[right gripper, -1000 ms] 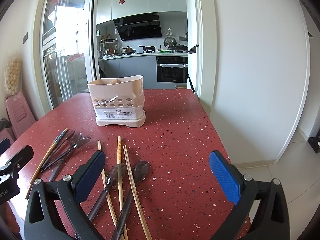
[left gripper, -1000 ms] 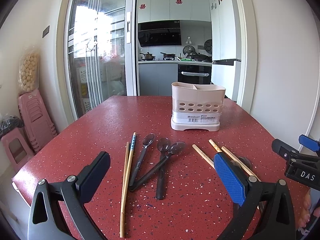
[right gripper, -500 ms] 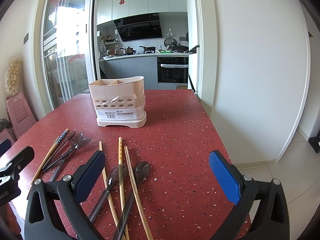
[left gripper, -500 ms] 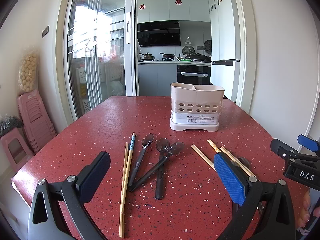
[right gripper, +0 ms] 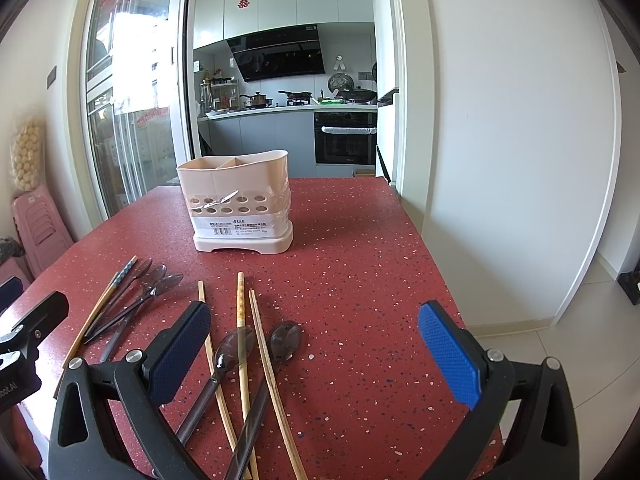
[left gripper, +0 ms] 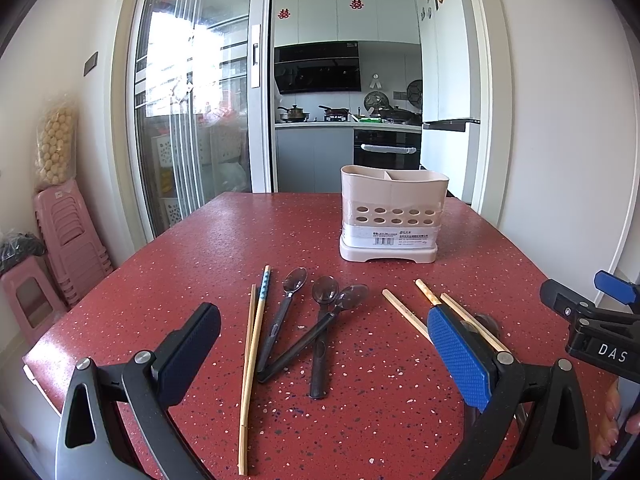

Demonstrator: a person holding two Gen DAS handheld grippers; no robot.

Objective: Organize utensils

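Observation:
A beige two-compartment utensil holder [left gripper: 394,212] [right gripper: 236,204] stands upright on the red speckled table [left gripper: 200,264]. Left of centre lie two chopsticks [left gripper: 252,352] beside three dark spoons [left gripper: 320,344] that cross each other. Further right lie three more chopsticks [right gripper: 240,344] over two dark translucent spoons [right gripper: 286,340]. My left gripper [left gripper: 324,320] hovers open above the left group of spoons, with nothing between its pads. My right gripper [right gripper: 314,320] is open too, with its left pad over the right group of chopsticks.
The table's right edge [right gripper: 436,264] drops to a tiled floor beside a white wall. Pink stools [left gripper: 68,240] are stacked left of the table. A glass sliding door and a kitchen lie behind the holder. A hand [left gripper: 612,420] shows at the lower right.

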